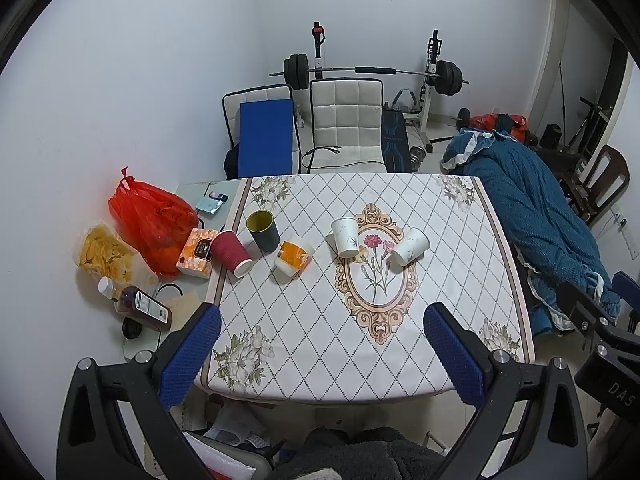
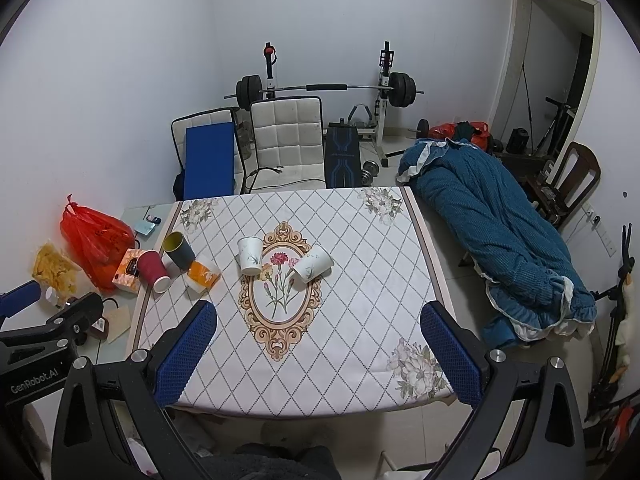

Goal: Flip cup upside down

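Currently, both grippers are hovering above the near edge of the table (image 1: 400,376), well apart from every cup, so the approach step is judged to be just starting. The left gripper (image 1: 322,354) is holding its blue padded fingers (image 1: 192,354) spread wide with nothing between them; the right gripper (image 2: 320,352) is doing the same. Two white paper cups are sitting at the centre of both frames, beside the flower medallion printed on the tablecloth (image 1: 304,312). The left white cup (image 1: 346,237) is showing its open mouth upward, as far as the fisheye view allows, which would make it the one to flip. The right white cup (image 1: 410,247) is leaning toward the right of the frame; whether it is already turned over cannot be told. At the left of the frame, a red cup (image 1: 231,253), a dark cup with a yellow inside (image 1: 263,230) and an orange patterned cup (image 1: 294,258) are clustering near the cloth's left border, just beside a tissue box (image 1: 198,253) and a red plastic bag (image 1: 150,220). The next move is calling for one gripper to advance toward a white cup, line its spread fingers up on either side of the thin wall, and pinch gently, since paper is likely to crush easily, before rotating the wrist.
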Available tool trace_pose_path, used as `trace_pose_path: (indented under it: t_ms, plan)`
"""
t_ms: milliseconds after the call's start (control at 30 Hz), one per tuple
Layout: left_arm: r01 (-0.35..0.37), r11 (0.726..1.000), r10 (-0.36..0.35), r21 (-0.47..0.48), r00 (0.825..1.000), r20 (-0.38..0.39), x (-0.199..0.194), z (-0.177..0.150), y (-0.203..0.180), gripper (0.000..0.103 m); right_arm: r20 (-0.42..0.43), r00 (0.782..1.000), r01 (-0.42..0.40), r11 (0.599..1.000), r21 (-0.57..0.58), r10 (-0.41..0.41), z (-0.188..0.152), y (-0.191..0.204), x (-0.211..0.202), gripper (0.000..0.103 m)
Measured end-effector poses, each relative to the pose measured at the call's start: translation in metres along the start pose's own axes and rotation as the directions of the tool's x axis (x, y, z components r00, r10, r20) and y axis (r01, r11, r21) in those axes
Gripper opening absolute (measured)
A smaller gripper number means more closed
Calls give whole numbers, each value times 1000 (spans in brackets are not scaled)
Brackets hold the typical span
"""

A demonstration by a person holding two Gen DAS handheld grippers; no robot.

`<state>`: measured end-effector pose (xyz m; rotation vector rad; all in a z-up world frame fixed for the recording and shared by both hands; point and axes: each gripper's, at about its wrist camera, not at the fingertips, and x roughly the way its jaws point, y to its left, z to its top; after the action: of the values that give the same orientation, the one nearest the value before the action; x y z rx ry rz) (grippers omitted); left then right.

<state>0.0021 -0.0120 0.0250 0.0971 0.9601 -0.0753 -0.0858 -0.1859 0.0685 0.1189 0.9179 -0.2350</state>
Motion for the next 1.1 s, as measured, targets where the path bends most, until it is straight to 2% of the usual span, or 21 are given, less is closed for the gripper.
trace_pose_path:
  t_ms: [733, 1100]
  plan:
    - [-4, 1000, 5, -5, 1000, 27, -2, 4, -3, 103, 16, 1000, -3, 1000, 8, 3, 21, 4, -8, 103]
    - [-5, 1000, 5, -12, 1000, 12, 8, 0, -10, 103, 7, 1000, -6, 1000, 13, 6, 21, 2, -4, 103]
